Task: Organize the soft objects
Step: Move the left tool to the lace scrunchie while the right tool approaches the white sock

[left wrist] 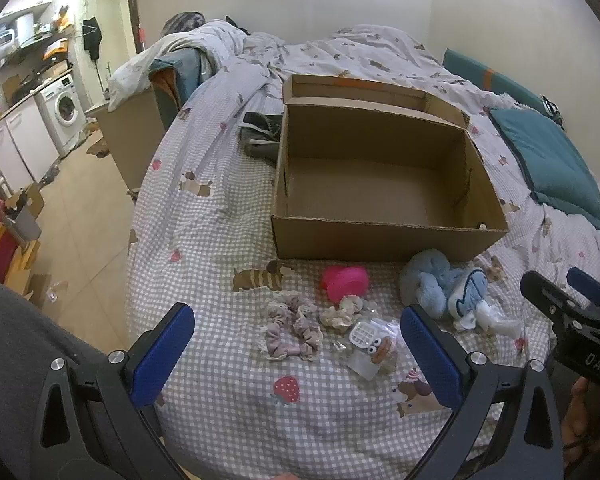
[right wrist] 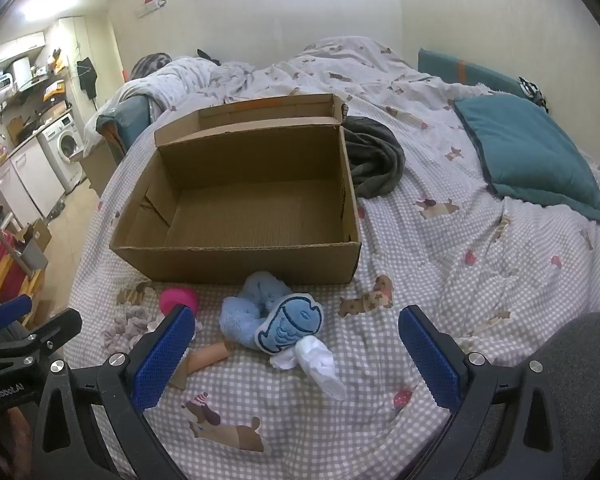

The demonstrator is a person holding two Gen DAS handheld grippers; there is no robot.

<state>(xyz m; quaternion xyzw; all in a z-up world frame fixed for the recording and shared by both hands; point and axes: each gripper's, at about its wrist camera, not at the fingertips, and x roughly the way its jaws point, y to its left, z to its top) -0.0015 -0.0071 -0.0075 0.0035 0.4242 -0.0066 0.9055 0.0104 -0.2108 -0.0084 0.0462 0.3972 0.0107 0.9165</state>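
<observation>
Both grippers [left wrist: 298, 340] [right wrist: 296, 344] gape wide — fluffy blue plush [right wrist: 256, 312] lies crumpled, untouched.

In the right wrist view, the pale scrunchie [right wrist: 128, 330] and part of the pink ball [right wrist: 176, 300] are hidden behind a blue finger of the right tool [right wrist: 296, 354]. The tan roll [right wrist: 208, 358] is half covered there too. The dark garment [right wrist: 374, 160] is partly concealed by the cardboard box [right wrist: 236, 258]. In the left wrist view, the small packet [left wrist: 370, 344] cannot be identified. The left tool [left wrist: 300, 350] is cut off by the lower edge.
</observation>
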